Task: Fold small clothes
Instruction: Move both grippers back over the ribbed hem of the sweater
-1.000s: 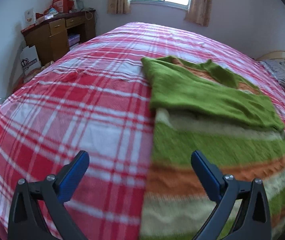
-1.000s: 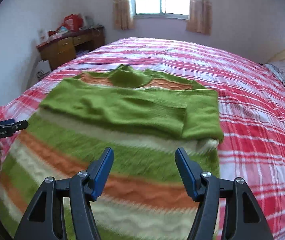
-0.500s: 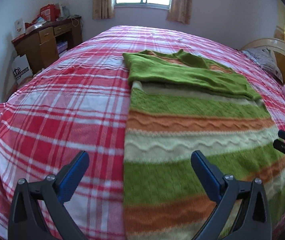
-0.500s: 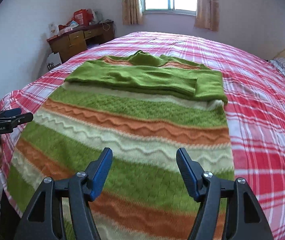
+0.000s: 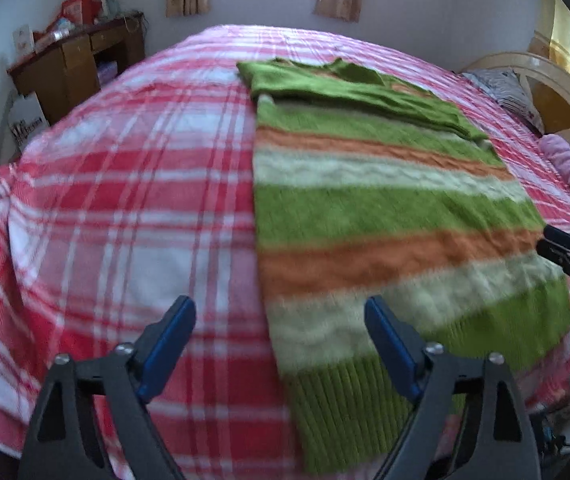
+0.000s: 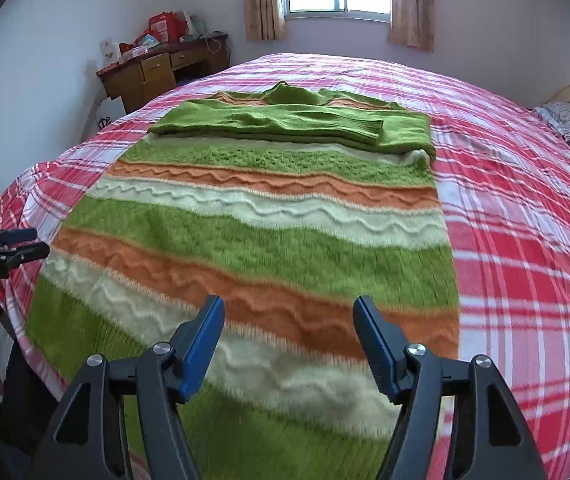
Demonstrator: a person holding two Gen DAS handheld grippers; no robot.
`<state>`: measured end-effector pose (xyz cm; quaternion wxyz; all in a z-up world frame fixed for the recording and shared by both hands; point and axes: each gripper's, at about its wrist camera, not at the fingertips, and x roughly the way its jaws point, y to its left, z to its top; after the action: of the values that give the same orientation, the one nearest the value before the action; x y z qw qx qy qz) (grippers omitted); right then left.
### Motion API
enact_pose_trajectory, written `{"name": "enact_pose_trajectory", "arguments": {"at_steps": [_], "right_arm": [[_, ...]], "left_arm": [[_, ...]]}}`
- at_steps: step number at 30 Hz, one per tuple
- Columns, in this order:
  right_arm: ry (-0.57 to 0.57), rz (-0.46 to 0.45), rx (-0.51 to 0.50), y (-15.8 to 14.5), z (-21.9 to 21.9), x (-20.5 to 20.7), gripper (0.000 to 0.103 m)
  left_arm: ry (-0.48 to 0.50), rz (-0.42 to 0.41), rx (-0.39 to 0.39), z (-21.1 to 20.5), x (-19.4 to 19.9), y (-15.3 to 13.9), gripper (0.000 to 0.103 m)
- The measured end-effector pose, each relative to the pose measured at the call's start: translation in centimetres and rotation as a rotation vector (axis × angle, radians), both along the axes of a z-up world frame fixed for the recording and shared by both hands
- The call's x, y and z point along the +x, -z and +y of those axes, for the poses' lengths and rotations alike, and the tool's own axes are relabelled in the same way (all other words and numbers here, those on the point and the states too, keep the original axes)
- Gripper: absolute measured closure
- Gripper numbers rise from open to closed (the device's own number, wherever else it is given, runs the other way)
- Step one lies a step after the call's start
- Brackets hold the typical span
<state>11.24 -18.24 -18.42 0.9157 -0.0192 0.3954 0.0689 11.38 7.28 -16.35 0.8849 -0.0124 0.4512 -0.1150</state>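
The striped knit sweater (image 6: pixel 269 232) lies flat on the red plaid bedspread (image 6: pixel 525 248), green sleeves folded across its chest. The left gripper (image 5: pixel 281 344) is closing with nothing clamped, the sweater's hem corner below and between its jaws. The right gripper (image 6: pixel 289 344) hangs part-open and empty over the lower stripes.

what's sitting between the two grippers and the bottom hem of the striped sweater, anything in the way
Nothing visible. The left gripper, its jaws closing with nothing pinched yet, hangs over the striped sweater at its left hem corner. The right gripper is open above the hem's right part. Only plaid bedspread surrounds the sweater, with the folded sleeves at the far end.
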Motion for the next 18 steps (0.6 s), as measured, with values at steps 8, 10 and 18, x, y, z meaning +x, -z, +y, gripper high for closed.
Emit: {"name": "enact_pose_trajectory", "arguments": {"at_steps": [8,10,18], "right_arm": [[0.01,-0.016,0.024,0.2,-0.1,-2.6,0.035],[0.013,-0.022,0.024,0.3,-0.2,-3.2,0.035],[0.048,-0.039,0.027,0.7,-1.3,-5.1,0.035]], "left_arm": [[0.02,0.093,-0.046,-0.1,-2.4,1.6,0.031],[0.025,0.128,-0.078,-0.1,-2.6,2.0,0.04],[0.012,0.17,-0.111,-0.5,-3.3,2.6,0.04]]}}
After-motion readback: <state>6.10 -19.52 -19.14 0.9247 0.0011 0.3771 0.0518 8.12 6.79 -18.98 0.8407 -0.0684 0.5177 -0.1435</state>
